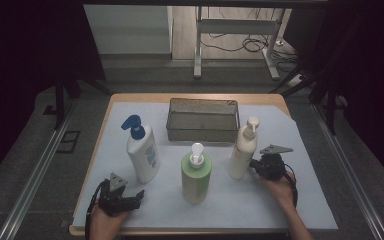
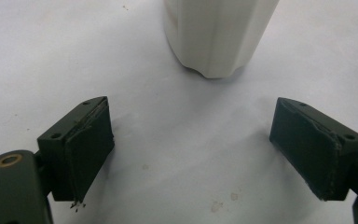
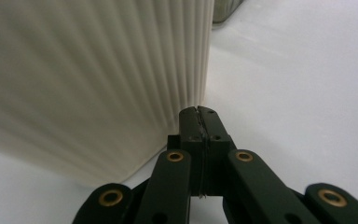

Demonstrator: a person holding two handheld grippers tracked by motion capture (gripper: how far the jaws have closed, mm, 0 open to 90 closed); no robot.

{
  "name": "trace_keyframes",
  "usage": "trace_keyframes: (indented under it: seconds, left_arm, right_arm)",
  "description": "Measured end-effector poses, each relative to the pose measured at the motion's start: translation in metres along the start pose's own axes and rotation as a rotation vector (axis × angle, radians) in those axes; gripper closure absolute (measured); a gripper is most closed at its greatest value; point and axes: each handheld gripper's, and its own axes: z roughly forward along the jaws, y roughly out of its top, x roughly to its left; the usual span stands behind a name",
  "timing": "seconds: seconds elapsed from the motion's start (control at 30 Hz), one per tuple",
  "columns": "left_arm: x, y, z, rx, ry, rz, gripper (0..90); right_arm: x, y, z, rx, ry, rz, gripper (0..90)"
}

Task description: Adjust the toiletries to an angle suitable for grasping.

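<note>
White table cover (image 1: 300, 200) bears the upright cream bottle (image 1: 243, 150), pump up; right gripper (image 1: 254, 164) fingers clenched empty beside it

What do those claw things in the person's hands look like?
Each claw is dark, nearly black. The left claw has two flat blocky pads. The right claw has arms with little brass-coloured rings at the joints. A grey three-cornered plate sits on top of each, and a black cable trails behind. No sleeves show on the forearms.
</note>
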Motion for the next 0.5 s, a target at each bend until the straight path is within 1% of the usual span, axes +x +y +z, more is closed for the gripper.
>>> trace_keyframes:
  seconds: [0.03,0.1,0.13,0.17,0.23,0.27,0.33,0.37,0.4,0.43,0.5]
  left_arm:
    - [0.0,0.0,0.0,0.0,0.0,0.0,12.9]
    - [0.0,0.0,0.0,0.0,0.0,0.0,13.0]
    - [0.0,0.0,0.0,0.0,0.0,0.0,13.0]
    - [0.0,0.0,0.0,0.0,0.0,0.0,13.0]
    - [0.0,0.0,0.0,-0.001,0.0,0.0,13.0]
    - [0.0,0.0,0.0,-0.001,0.0,0.0,13.0]
    - [0.0,0.0,0.0,-0.001,0.0,0.0,13.0]
    - [0.0,0.0,0.0,-0.001,0.0,0.0,13.0]
    - [0.0,0.0,0.0,-0.001,0.0,0.0,13.0]
    - [0.0,0.0,0.0,-0.001,0.001,0.0,13.0]
    - [0.0,0.0,0.0,-0.002,0.001,0.0,13.0]
  right_arm:
    - [0.002,-0.002,-0.006,-0.005,0.004,-0.001,89.9]
    - [0.002,-0.003,-0.008,-0.006,0.003,-0.004,89.9]
    - [0.002,-0.006,-0.013,-0.008,0.003,-0.006,89.9]
    - [0.002,-0.006,-0.013,-0.008,0.003,-0.006,89.9]
    - [0.002,-0.01,-0.018,-0.008,0.005,0.008,89.9]
    - [0.001,-0.011,-0.019,-0.013,0.007,0.006,89.9]
    - [0.003,-0.016,-0.026,-0.014,0.026,0.022,89.9]
    - [0.003,-0.016,-0.026,-0.014,0.026,0.022,89.9]
    - [0.004,-0.017,-0.027,-0.016,0.03,0.023,89.9]
    - [0.008,-0.02,-0.032,-0.02,0.041,0.028,89.9]
    - [0.012,-0.022,-0.034,-0.022,0.049,0.02,89.9]
